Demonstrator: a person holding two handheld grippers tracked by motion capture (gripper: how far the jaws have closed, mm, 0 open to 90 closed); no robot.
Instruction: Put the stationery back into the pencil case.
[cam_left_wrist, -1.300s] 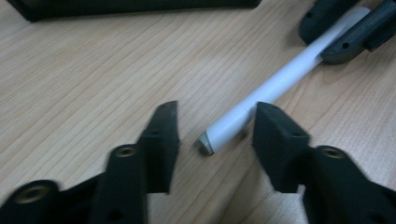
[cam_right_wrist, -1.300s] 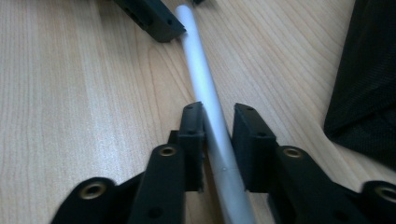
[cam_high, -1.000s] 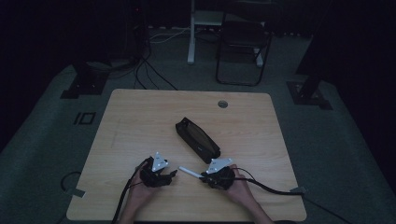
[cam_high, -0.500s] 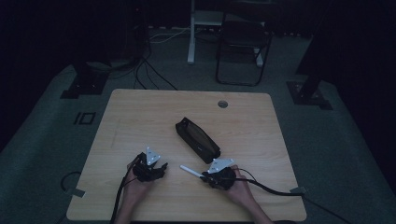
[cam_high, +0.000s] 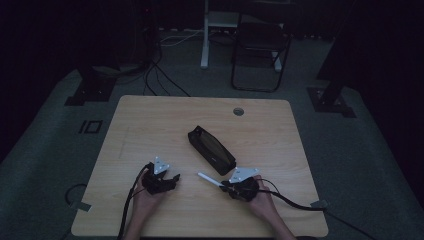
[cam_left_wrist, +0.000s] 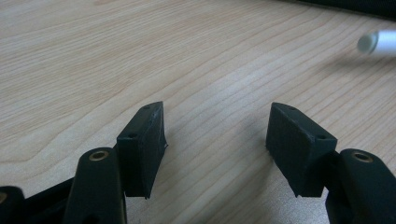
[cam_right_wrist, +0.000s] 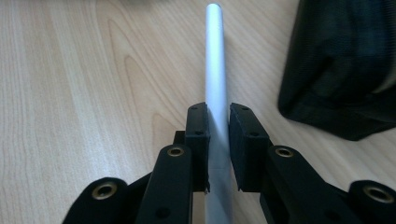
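At the near left of the table (cam_high: 150, 120), the left gripper (cam_high: 167, 181) is held with jaws apart and nothing between them. Further right, a white pen (cam_right_wrist: 215, 70) is clamped in the right gripper (cam_high: 223, 184), its tip aimed towards the left gripper. The pen is judged picked up but not yet stowed in the dark pouch (cam_high: 211, 149) beside it. Whether the pouch is open cannot be made out in the dim light
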